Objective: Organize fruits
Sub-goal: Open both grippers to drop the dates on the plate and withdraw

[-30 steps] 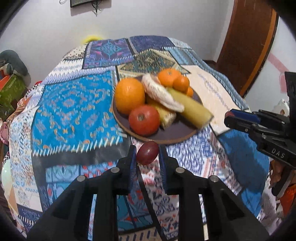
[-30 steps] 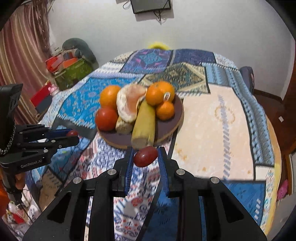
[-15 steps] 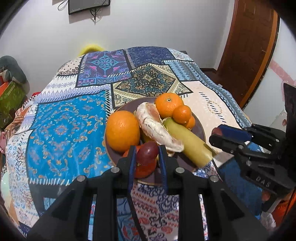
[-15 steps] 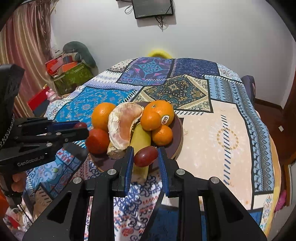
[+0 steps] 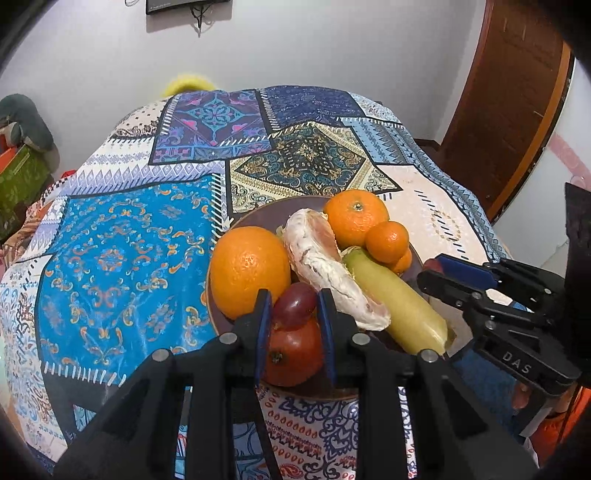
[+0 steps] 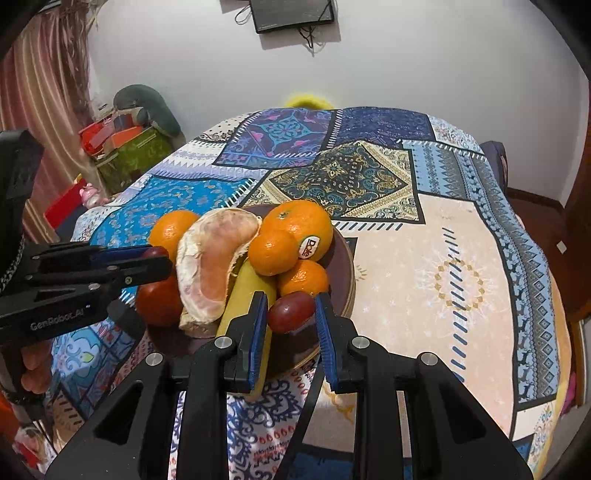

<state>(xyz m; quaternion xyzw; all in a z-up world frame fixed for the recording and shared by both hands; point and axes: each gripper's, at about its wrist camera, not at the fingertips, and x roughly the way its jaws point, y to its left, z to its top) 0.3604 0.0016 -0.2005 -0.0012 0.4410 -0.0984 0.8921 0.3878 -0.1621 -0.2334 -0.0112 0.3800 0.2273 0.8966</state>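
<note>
We see two claws, each pinching a dark red grape, both hanging over a brown plate (image 5: 255, 218) heaped with fruit; the plate sits on a bed covered with a patchwork quilt (image 5: 122, 251) in blue, purple and cream panels. The left claw (image 5: 293, 308) grips its grape (image 5: 294, 304) between blue pads, and its jaws are just starting to ease apart with the grape between them, the pads touching it on both sides; this grape hangs directly above a red tomato (image 5: 293, 350) at the near edge of the plate, so close that we cannot tell whether they touch. Beside the tomato lies a large orange (image 5: 249, 269); a peeled pomelo segment (image 5: 321, 266) runs across the middle of the heap; a yellow-green banana (image 5: 399, 306) stretches along its far side; past that lie a bigger mandarin (image 5: 354, 218) and a smaller one (image 5: 388, 242), with a third mostly hidden behind them.

The right claw (image 6: 290, 312) is pressed shut on the second grape (image 6: 291, 312); this grape hangs over the plate's near side, just in front of a small mandarin (image 6: 303, 277) and next to the banana's end. In the same view the largest mandarin carries a Dole sticker (image 6: 309, 246). Each claw shows in the other's view, coming in from the side. On the wall behind hangs a dark screen (image 6: 291, 14) with loose cables; a wooden door (image 5: 517, 92) stands to the right of the bed.
</note>
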